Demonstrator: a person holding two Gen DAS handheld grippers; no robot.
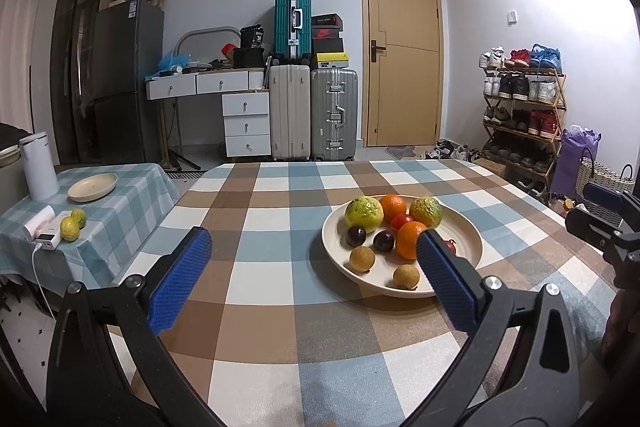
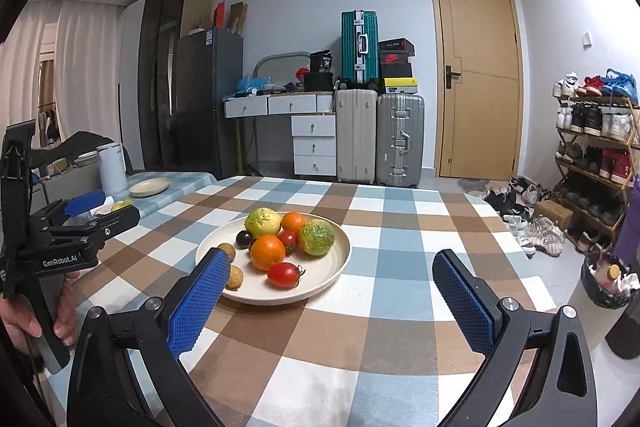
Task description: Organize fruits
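On cream round plate (image 2: pixel 340 255): 2 oranges (image 2: pixel 268 251), 2 green-yellow citrus (image 2: pixel 263 221), 2 red tomatoes (image 2: pixel 283 275), 2 dark plums (image 1: pixel 355 236), 2 tan longans (image 1: pixel 362 259).

You see a tablecloth (image 2: pixel 400 251) in checks of brown, pale blue and white, and on it a cream plate (image 2: pixel 340 259). On the plate, two oranges (image 2: pixel 268 251) are bright orange, two guavas (image 2: pixel 317 237) are yellow-green with some rust speckles, the tomatoes (image 2: pixel 283 275) are red, the plums (image 1: pixel 356 236) dark purple, the longans (image 1: pixel 362 258) tan. Both grippers (image 2: pixel 332 299) have blue textured pads (image 2: pixel 464 303) on black frames. At ten o'clock, the side table cloth (image 1: pixel 132 187) is a teal and white plaid, with an empty cream dish (image 1: pixel 92 187) and a white kettle (image 1: pixel 38 167).
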